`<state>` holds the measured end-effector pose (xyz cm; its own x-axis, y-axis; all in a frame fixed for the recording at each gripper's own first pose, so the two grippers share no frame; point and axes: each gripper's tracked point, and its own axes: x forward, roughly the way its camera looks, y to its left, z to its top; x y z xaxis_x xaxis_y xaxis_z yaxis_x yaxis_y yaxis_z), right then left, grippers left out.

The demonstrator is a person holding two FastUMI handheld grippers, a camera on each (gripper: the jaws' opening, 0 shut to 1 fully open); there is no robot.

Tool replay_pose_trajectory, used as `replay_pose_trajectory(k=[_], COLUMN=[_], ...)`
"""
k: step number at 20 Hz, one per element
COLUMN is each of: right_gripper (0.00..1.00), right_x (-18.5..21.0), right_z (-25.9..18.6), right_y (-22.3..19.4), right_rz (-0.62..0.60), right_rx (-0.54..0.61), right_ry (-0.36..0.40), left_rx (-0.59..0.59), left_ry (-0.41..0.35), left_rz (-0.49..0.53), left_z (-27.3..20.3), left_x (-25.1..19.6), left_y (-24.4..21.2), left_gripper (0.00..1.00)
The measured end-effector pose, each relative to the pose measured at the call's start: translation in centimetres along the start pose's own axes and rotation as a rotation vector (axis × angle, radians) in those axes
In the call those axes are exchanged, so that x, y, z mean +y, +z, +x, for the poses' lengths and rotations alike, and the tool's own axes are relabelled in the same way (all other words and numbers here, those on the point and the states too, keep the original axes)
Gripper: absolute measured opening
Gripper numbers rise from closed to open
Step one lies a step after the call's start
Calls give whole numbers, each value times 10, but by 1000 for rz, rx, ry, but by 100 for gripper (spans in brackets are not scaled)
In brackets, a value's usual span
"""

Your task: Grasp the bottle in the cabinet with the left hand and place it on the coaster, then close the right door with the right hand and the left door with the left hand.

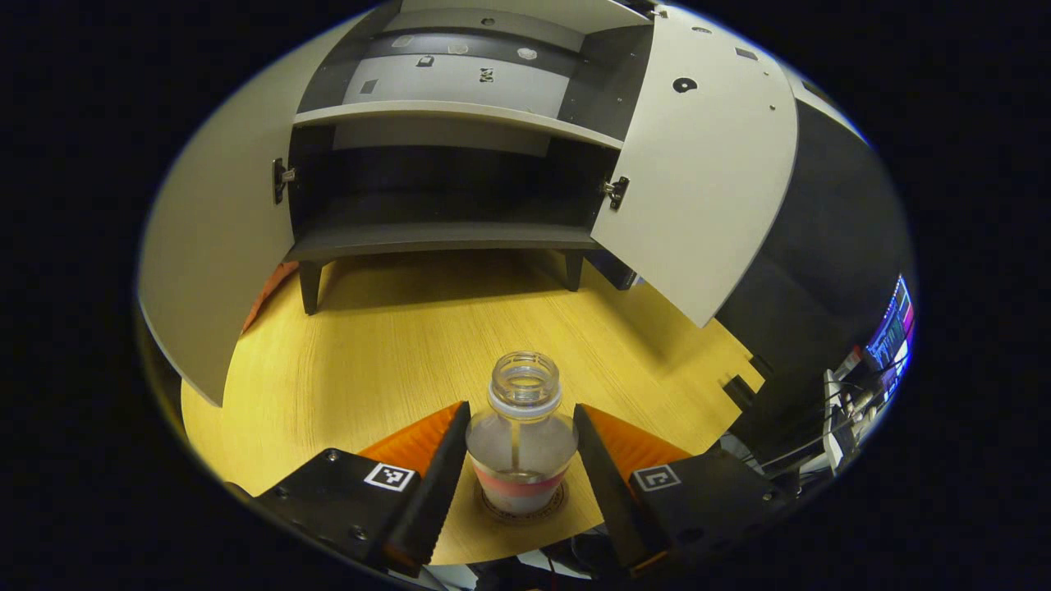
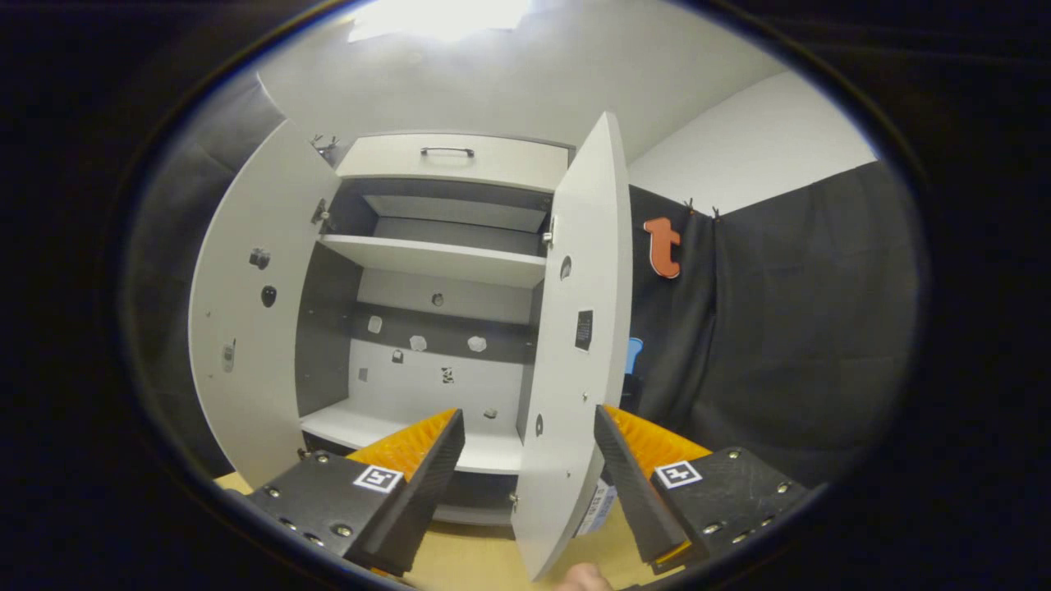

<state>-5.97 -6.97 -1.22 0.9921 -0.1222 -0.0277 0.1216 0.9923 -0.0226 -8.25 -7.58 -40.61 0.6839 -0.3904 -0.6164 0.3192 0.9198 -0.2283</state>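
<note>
In the left gripper view a clear, uncapped bottle (image 1: 522, 439) with a pink band stands upright on a round coaster (image 1: 523, 510) near the front edge of the wooden table (image 1: 386, 345). My left gripper (image 1: 520, 427) is shut on the bottle's body, one finger against each side. Behind it the cabinet (image 1: 443, 234) stands with its left door (image 1: 205, 246) and right door (image 1: 698, 172) wide open. In the right gripper view my right gripper (image 2: 530, 427) is open, and the free edge of the right door (image 2: 575, 328) rises between its fingers without touching them.
The cabinet has a shelf (image 2: 435, 258) and a drawer with a handle (image 2: 447, 152) on top. Black cloth (image 2: 780, 328) hangs to the right of the cabinet. Cables and a lit screen (image 1: 891, 336) lie past the table's right edge.
</note>
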Motion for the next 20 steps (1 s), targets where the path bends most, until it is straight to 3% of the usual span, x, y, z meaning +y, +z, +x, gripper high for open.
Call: replay_pose_trajectory(k=[13,17,18,20], right_gripper=[96,96,96,94], right_x=[16,20,21,22], right_z=[6,9,8,8], right_y=[-6,-8,-7,-6], right_rz=[1,-2,-2,0], right_rx=[8,10,11,5], right_ry=[47,57,59,59], left_rx=[64,50,37,26], left_ry=[-17,-23,-27,-39], left_rz=[37,57,64,78], left_z=[-15,-19,-21,-25], left_x=[-11,-15,-17,-22], left_y=[-15,-9,-4,3], left_gripper=[86,82,87,81])
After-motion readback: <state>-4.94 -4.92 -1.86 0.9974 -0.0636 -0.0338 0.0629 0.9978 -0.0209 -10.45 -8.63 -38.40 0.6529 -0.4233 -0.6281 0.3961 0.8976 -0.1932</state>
